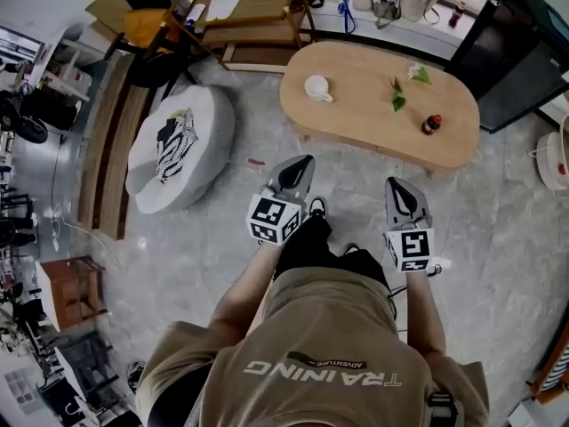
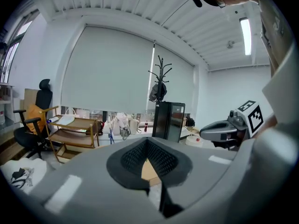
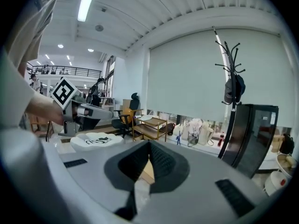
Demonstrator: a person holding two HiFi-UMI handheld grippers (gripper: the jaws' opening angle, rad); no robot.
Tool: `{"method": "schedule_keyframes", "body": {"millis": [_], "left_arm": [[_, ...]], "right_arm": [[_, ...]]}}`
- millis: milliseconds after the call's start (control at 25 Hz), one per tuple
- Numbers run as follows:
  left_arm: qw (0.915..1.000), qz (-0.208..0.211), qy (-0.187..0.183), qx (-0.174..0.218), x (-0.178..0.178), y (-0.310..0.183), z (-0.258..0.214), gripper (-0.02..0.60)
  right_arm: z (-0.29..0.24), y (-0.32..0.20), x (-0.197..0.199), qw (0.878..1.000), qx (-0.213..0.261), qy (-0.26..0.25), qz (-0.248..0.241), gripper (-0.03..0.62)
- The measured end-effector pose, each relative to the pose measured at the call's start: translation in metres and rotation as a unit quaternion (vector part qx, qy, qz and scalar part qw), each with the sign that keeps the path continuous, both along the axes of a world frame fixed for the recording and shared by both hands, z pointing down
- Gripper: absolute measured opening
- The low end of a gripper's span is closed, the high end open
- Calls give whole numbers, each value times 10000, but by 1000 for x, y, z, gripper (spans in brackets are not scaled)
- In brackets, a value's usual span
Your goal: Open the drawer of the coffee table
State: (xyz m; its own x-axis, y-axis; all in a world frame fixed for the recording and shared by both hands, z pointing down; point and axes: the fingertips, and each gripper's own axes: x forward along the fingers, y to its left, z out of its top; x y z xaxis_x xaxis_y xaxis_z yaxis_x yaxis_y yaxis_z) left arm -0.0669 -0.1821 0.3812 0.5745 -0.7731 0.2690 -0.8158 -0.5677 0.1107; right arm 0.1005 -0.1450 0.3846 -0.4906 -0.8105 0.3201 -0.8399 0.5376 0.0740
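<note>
The oval light-wood coffee table [image 1: 356,114] stands ahead of me in the head view; I cannot make out a drawer on its near side. My left gripper [image 1: 301,162] hovers above the floor just short of the table's front edge, its jaws shut on nothing. My right gripper [image 1: 396,185] hangs beside it, a little further back, also shut and empty. In the left gripper view the left gripper [image 2: 148,144] has its pads together, with a sliver of the table [image 2: 149,170] below them. The right gripper [image 3: 148,146] looks the same in its own view.
On the table stand a white cup [image 1: 317,87], green sprigs [image 1: 397,98] and a dark bottle [image 1: 431,124]. A round grey pouf [image 1: 200,132] lies to the left, a wooden trolley [image 1: 258,12] behind it, a black cabinet [image 1: 511,56] at the right.
</note>
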Motion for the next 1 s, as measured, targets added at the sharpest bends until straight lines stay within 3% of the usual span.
{"method": "schedule_keyframes", "body": {"millis": [440,640,1000], "left_arm": [[9997,-91,-156,-161,-13,-62,106,-6],[9988,-251,-396,115,-14,-81,163,-6],[9989,-136,-369,265,-19,-111,242,-6]], "right_arm": [[98,-70,-9,9996,-145,-260,-5,5],[159,-94,-19,9993,-187,-277,-152,5],[233,-138,-32,9980,-88,-629,11,5]]}}
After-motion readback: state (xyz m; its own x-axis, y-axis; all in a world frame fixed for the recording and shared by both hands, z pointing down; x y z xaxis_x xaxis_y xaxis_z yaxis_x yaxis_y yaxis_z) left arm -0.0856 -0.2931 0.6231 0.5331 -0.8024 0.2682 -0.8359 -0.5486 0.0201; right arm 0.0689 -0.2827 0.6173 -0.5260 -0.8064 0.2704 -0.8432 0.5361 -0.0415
